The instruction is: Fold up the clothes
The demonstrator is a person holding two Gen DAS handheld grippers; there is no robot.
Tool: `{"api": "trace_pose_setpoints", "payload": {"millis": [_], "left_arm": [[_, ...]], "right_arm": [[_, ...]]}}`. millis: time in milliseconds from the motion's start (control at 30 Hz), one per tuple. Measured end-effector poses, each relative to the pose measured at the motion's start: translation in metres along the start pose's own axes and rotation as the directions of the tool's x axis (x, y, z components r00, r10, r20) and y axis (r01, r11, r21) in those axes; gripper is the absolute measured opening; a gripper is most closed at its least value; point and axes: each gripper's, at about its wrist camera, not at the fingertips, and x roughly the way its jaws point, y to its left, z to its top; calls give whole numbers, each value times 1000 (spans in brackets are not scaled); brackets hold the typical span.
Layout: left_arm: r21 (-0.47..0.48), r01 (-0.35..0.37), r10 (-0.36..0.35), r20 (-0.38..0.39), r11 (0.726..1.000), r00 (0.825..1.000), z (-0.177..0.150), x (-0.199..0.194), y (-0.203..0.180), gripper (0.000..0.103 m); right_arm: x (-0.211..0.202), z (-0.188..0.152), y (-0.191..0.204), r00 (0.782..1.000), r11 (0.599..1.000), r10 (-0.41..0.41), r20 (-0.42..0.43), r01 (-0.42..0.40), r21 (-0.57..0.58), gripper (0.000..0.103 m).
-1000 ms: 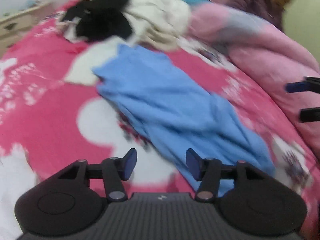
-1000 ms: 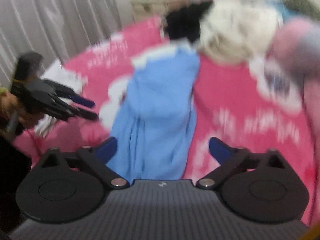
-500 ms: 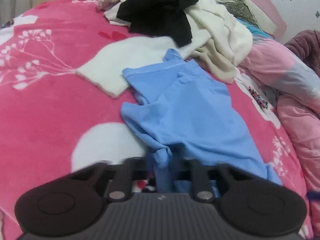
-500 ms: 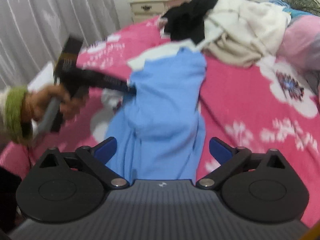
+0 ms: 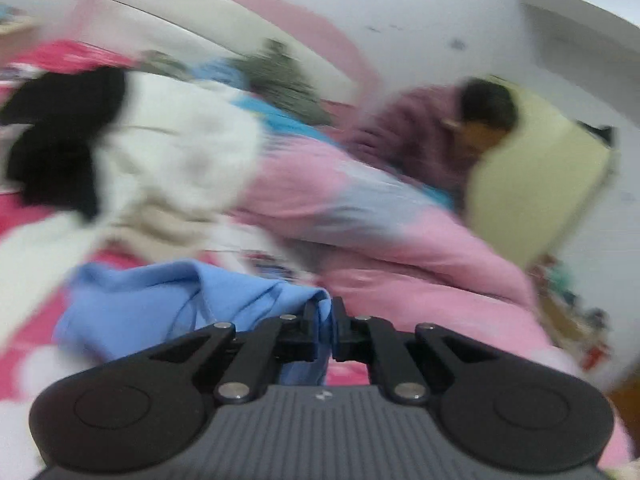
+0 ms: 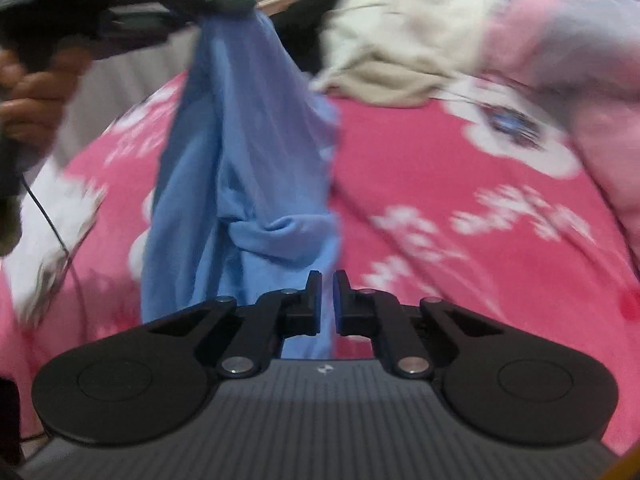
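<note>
**Blue garment up off the bed**

Since a moment ago your left gripper (image 5: 325,330) has hoisted the soft, light blue knit garment (image 6: 240,152) above the pink floral blanket (image 6: 440,184). Its jaws, opening slightly, pinch bunched cloth. Your right gripper (image 6: 325,304) has closed on the near hem; take hold at edges.

Left gripper (image 5: 326,320) low center of its own view, jaws opening slightly, pads still pinching blue cloth (image 5: 168,300). In the right wrist view it sits upper left, held by a bare hand (image 6: 28,100). Right gripper (image 6: 324,300) bottom center, jaws nearly together, clamped on the cloth's lower end.
</note>
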Motion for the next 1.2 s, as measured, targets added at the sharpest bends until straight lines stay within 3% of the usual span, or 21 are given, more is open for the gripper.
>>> {"api": "trace_pose_setpoints", "payload": {"millis": [100,167,267,400,467,600,733,833,1000,1033,1100,1133,1200], "left_arm": [[35,-28,29,-10,999,1000,-9,16,-3,38],[0,-73,73,-24,997,997,-24,11,14,45],[-43,-151,149,-55,988,987,-46,-6,43,49],[-47,-257,247,-155,965,956,-78,-26,76,51],[-19,-271,260,-225,962,939,-95,-26,79,51],[73,-264,274,-302,962,913,-129,-19,68,55],[154,-261,297,-303,953,906,-148,-1,53,45],[182,-273,317,-297,945,901,-156,7,47,35],[175,-263,303,-268,949,915,-157,5,43,27],[173,-263,301,-256,949,919,-157,5,44,25],[165,-271,304,-229,948,925,-158,5,44,10],[161,-273,304,-219,949,927,-158,5,44,10],[144,-271,295,-190,952,936,-156,0,43,8]], "right_arm": [[-10,-9,-25,998,994,-69,-7,69,88,5],[-18,-16,-36,995,987,-97,1,96,129,5],[-29,-19,-44,994,985,-109,26,104,141,8],[-33,-7,-48,997,995,-63,48,59,83,11],[-27,7,-42,998,998,-23,55,20,53,22],[-4,46,-15,997,997,50,61,-46,-64,31],[34,80,21,998,964,67,12,-61,-258,41],[68,94,47,999,915,34,-18,-39,-402,41],[123,110,73,997,878,9,-74,-43,-477,41],[136,112,77,995,872,-7,-95,-40,-488,38],[155,115,76,989,867,-75,-126,2,-499,21],[158,118,73,987,873,-93,-130,18,-486,13],[146,130,62,993,920,-53,-106,7,-393,6]]}}
